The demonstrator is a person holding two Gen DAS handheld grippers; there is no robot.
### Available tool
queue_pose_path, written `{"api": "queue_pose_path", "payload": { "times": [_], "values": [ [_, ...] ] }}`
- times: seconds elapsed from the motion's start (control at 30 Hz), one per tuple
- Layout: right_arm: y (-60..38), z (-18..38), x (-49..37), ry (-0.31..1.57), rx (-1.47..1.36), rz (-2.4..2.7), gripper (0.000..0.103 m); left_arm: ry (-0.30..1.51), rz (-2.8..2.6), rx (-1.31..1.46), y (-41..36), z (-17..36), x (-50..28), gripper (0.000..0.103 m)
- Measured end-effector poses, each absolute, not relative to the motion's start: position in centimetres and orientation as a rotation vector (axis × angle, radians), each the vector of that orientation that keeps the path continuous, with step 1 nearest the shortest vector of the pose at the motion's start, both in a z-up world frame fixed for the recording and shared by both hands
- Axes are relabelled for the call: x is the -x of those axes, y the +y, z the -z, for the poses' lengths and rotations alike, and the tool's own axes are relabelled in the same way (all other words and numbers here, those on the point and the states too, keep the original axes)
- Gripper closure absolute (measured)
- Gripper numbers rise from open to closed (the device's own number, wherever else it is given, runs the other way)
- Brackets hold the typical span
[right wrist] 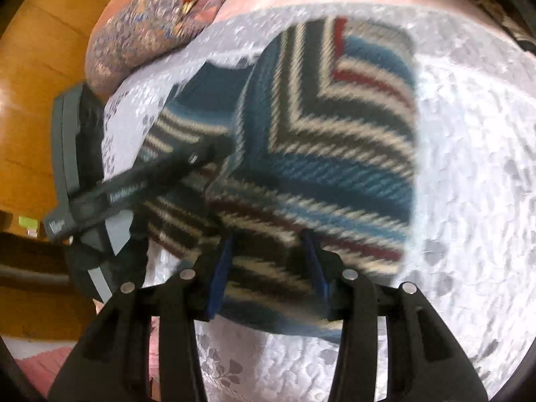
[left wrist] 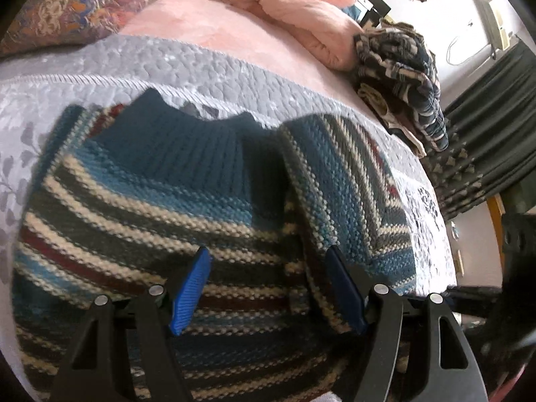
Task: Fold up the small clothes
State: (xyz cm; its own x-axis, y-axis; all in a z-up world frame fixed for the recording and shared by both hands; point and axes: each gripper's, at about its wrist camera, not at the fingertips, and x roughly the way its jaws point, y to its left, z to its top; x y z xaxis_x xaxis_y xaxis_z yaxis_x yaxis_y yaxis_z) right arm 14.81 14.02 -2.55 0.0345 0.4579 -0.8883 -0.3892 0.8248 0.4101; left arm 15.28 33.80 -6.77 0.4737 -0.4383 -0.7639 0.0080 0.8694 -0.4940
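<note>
Blue-padded fingers (left wrist: 190,289) of the left gripper (left wrist: 268,284) stand wide apart over one striped knit sweater (left wrist: 160,207), gripping nothing. It lies flat on the grey-white embossed bedspread (left wrist: 234,77), its teal ribbed collar (left wrist: 187,144) pointing away from the camera, one side folded inward so stripes meet at an angle. Beyond lie one patterned pillow (left wrist: 67,10), one pink blanket (left wrist: 294,10) and one heap of dark patterned clothes (left wrist: 405,77). In the right wrist view, the right gripper (right wrist: 271,278) is also parted over the sweater's near edge, holding nothing. Lettering on the left gripper's body is too blurred to read.
</note>
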Motion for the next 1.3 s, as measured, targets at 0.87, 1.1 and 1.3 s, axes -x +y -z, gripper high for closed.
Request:
{"api": "queue_pose_path", "payload": {
  "times": [0.87, 1.1, 1.3],
  "values": [
    [6.6, 3.5, -12.7, 1.355, -0.277, -0.61, 0.056, 1.143, 0.387, 0.557, 33.5, 7.4, -15.0, 0.024],
    [6.4, 4.6, -12.2, 1.345, -0.306, -0.621, 0.056, 1.145, 0.479, 0.677, 33.4, 8.0, -15.1, 0.022],
    [4.0, 4.1, -10.8, 1.341, -0.342, -0.63, 0.056, 1.146, 0.445, 0.681, 33.2, 7.9, -14.4, 0.028]
  ]
}}
